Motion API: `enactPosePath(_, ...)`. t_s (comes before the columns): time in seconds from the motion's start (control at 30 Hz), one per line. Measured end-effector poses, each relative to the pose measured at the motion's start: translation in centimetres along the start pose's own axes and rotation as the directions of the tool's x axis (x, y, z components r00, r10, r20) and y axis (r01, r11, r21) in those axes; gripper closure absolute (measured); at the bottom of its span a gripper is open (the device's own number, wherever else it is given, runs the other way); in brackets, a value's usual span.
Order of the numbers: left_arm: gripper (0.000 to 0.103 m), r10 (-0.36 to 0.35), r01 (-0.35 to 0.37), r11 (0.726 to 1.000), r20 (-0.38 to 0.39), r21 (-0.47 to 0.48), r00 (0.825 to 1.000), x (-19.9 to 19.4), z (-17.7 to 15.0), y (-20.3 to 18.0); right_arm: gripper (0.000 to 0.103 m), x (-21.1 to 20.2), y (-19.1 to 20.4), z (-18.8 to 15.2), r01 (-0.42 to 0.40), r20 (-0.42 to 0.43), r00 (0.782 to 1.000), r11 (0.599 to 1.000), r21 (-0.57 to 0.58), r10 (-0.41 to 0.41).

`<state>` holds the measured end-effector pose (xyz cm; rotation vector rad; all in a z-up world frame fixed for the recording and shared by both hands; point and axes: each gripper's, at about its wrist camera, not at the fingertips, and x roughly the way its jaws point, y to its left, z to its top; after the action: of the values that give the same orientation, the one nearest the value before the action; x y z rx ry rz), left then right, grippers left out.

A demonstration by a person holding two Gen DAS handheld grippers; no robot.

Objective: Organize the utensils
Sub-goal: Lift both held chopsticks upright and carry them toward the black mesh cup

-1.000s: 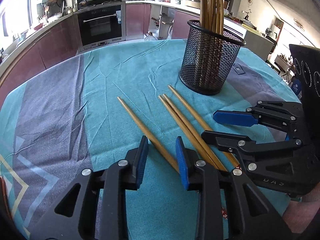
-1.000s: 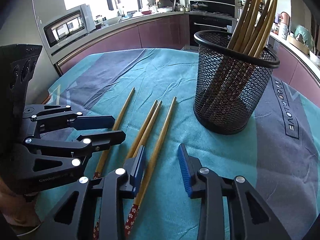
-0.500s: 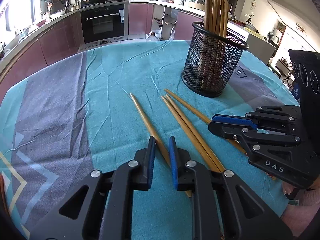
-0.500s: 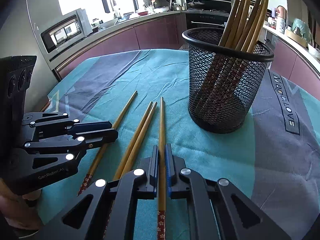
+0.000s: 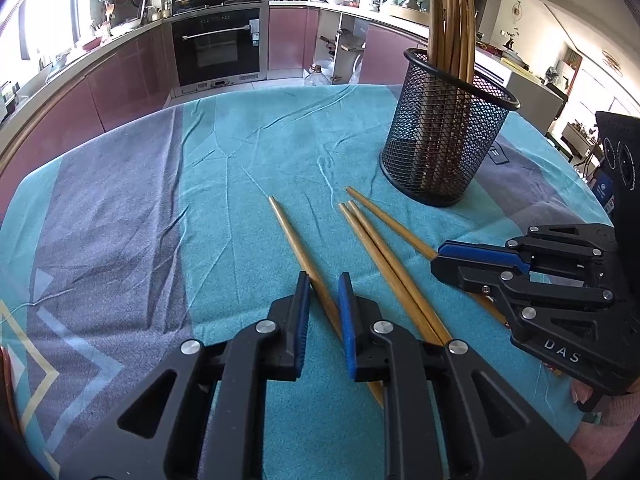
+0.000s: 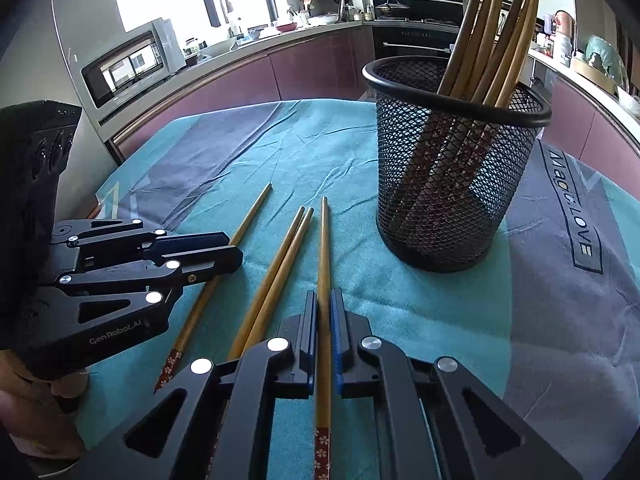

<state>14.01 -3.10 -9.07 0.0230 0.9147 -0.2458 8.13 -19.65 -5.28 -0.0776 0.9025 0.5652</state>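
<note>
Several wooden chopsticks lie on the teal tablecloth (image 5: 240, 160) in front of a black mesh holder (image 5: 440, 148) (image 6: 452, 184) that has more chopsticks (image 6: 492, 32) standing in it. My left gripper (image 5: 323, 280) (image 6: 234, 250) is shut on the leftmost chopstick (image 5: 292, 236) (image 6: 252, 216), which crosses its blue pads at a slant. My right gripper (image 6: 324, 296) (image 5: 437, 259) is shut on the rightmost chopstick (image 6: 324, 240) (image 5: 388, 220), which runs straight between its pads. A loose pair of chopsticks (image 5: 380, 248) (image 6: 288, 248) lies between the two held ones. Both held chopsticks still rest on the cloth.
The holder stands close beyond the right gripper, to its right. Maroon kitchen cabinets and an oven (image 5: 220, 48) ring the table's far edge. A microwave (image 6: 128, 60) sits at the left. A hand (image 6: 24, 400) holds the left gripper.
Both grippers have shut, each on a chopstick that lay between its open pads. The right one's chopstick swung straight in line with its pads. Neither hand has shifted.
</note>
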Motion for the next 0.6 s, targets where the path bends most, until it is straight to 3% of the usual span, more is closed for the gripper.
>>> enactPosePath(0.6,0.095,-0.041,0.041,0.999,0.024,-0.028,0.999,-1.6,-0.1,0.0,0.098,-3.3,-0.9,-0.3,-0.108,0.072,0.992,0.994,0.034,0.106)
